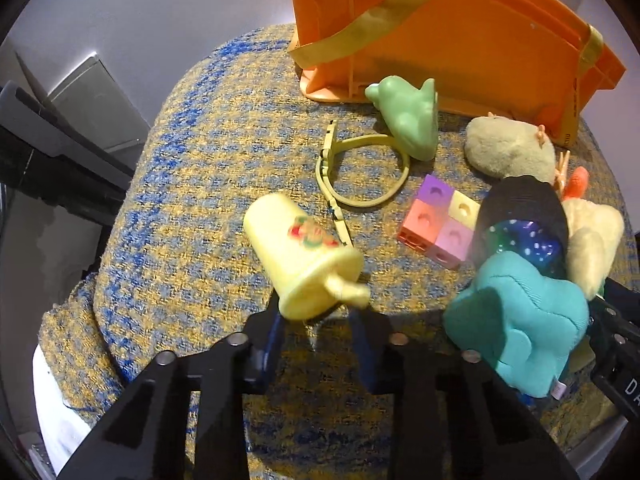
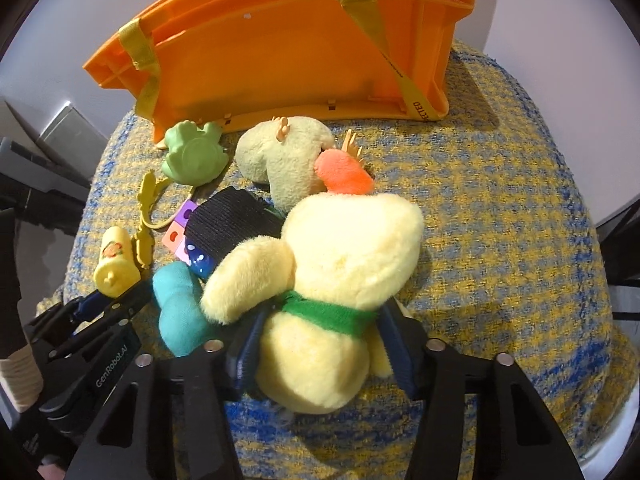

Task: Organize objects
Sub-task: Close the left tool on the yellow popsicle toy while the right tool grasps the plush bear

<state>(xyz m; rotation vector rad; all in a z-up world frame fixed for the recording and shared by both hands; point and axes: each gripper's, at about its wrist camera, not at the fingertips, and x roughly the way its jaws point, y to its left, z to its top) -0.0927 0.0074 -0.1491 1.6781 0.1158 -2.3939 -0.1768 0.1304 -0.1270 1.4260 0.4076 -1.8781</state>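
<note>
Right tongs (image 2: 320,344): I have them clamped on the yellow plush duck (image 2: 332,280), centre frame.
Left tongs (image 1: 316,320): apart at the yellow toy cup (image 1: 300,256); contact looks likely, but I cannot tell.
Orange crate (image 2: 288,48): upper frame, on the woven surface (image 2: 500,200).
Green frog toy (image 2: 194,156): just before the crate.

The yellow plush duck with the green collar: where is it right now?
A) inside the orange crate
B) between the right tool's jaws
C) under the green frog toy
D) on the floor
B: the right wrist view shows the yellow plush duck with the right gripper jaws on either side of its body, in front of the orange crate.
</note>
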